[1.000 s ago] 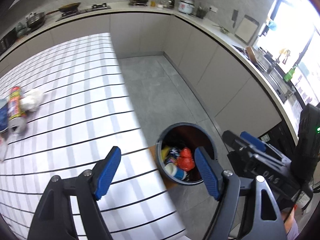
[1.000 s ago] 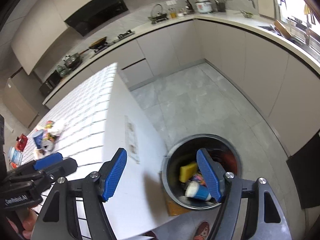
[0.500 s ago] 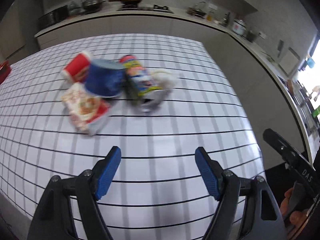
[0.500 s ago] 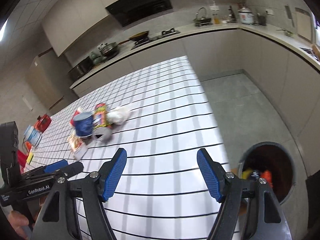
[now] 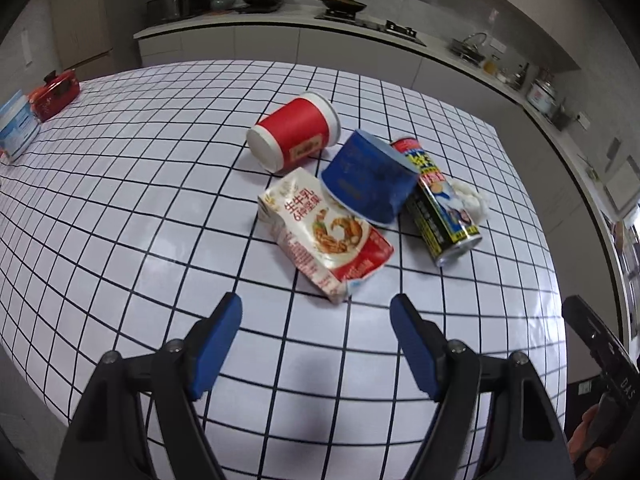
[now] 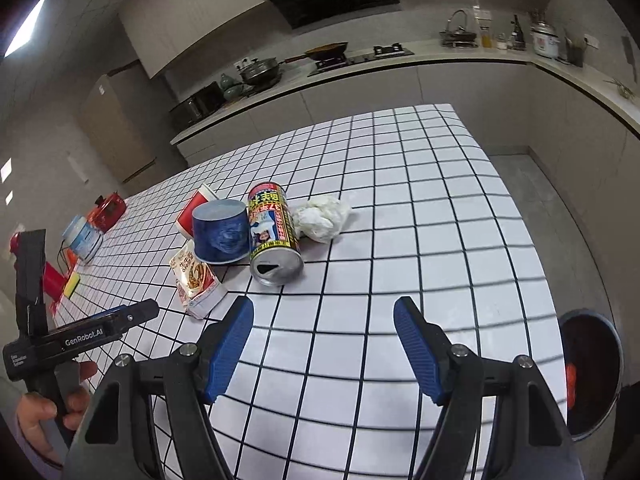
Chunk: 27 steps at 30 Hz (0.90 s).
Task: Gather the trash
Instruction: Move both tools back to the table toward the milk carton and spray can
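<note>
Blue pads spread wide on both grippers, left gripper (image 5: 316, 320) and right gripper (image 6: 323, 322), nothing between them. Trash heaped mid-table: milk carton (image 5: 326, 230), blue cup (image 5: 368, 178), can (image 6: 274, 240), red cup (image 5: 294, 132), tissue wad (image 6: 322, 216). Could nudge that can rolling toward the table (image 6: 440, 220) edge; could topple the cup leaning on the carton.

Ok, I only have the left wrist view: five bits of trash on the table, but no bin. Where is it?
Observer: The bin stands on the floor, past the table's right edge.
Operator: Is the can opened?
Observer: Yes. The can lies on its side, its opened top toward the right gripper.
Operator: Anything left of the pile?
Observer: A yellow block, perhaps a sponge, near the far left edge.
</note>
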### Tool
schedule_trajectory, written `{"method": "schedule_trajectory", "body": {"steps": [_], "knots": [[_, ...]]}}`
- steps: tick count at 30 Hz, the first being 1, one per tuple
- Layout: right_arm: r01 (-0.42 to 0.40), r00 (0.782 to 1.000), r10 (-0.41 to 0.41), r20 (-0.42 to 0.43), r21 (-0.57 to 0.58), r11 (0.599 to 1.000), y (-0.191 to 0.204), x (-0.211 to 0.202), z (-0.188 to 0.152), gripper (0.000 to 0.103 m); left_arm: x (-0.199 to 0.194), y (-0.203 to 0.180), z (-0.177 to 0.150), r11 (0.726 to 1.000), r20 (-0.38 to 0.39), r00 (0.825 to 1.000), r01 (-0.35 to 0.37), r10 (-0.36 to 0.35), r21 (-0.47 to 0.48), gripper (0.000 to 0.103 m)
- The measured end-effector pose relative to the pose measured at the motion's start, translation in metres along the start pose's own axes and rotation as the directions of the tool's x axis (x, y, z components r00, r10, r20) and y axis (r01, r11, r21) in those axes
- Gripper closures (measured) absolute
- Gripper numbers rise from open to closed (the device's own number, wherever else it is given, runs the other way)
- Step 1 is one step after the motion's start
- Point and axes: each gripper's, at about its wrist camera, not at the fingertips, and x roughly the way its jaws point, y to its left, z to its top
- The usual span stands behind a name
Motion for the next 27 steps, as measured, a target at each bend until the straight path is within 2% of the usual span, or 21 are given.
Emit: {"method": "schedule_trajectory", "body": {"steps": [5,12,22,27], "knots": [[-0.065,0.998,0.065,-0.008,-0.016,0.998,-0.006,0.02,0.016,0.029,0.015,-0.007,0.011,0.999,-0.018,0.999,-0.027,0.026,-0.032,0.025],[-0.105,0.994,0.105,-0.017,-0.02,0.994,-0.018,0.033,0.028,0.029,0.036,-0.015,0.02,0.996,-0.043,0.999,-0.033,0.029,-0.079,0.025],[-0.071,0.997,0.071,-0.021,-0.007,0.997,-0.015,0.043,0.031,0.029,0.059,-0.011,0.03,0.998,-0.064,0.997,-0.036,0.033,-0.044,0.024],[-0.054,0.998,0.054,-0.017,-0.003,0.999,0.001,0.049,0.031,0.029,0.053,0.009,0.014,0.999,-0.094,0.995,-0.031,0.029,-0.019,0.024]]}}
